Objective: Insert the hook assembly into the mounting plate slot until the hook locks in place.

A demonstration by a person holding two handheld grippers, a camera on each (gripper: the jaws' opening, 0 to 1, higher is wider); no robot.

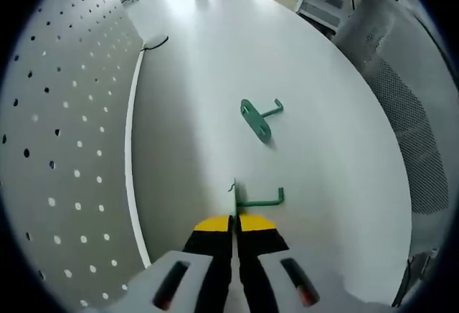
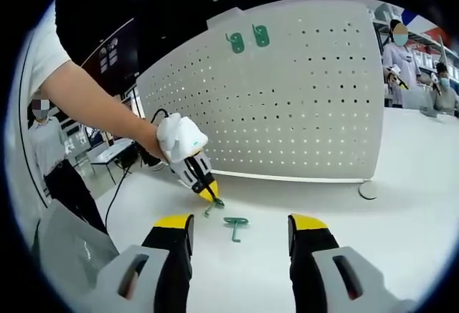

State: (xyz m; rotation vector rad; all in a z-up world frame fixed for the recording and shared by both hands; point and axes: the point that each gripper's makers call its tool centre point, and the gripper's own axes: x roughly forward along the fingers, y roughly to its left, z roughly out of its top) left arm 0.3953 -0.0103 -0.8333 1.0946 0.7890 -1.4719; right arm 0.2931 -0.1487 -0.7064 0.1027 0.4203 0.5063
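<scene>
Pinching tight at the bottom of the left gripper view, the left claw [image 1: 234, 221] has its yellow-tipped jaws closed together on the flat plate end of a green hook [image 1: 257, 199], whose bent arm pokes out to the right just above the white desk [image 1: 337, 184]. A little farther out on the desk lies a second green hook [image 1: 258, 118], loose, plate down and tip up, well apart from the held one. In the right gripper view, the right claw [image 2: 240, 230] hangs with its jaws wide apart and nothing between them, hovering over the desk. Just beyond it that loose hook [image 2: 235, 224] lies flat, and beside it the left claw [image 2: 209, 192] comes down from a person's hand [image 2: 179, 137], tips at the held piece. Farther back stands the white pegboard [image 2: 301, 97], upright along the desk edge, and up near its top two green hooks [image 2: 247, 39] are already hanging. So the job looks to be at the pick-up stage, with the lift to the board not yet made. The risk here: the grip is on a thin edge, so the hook could twist or slip out as it rises, and a crooked plate would likely jam against the holes rather than lock. The loose hook sits close enough to get knocked.
</scene>
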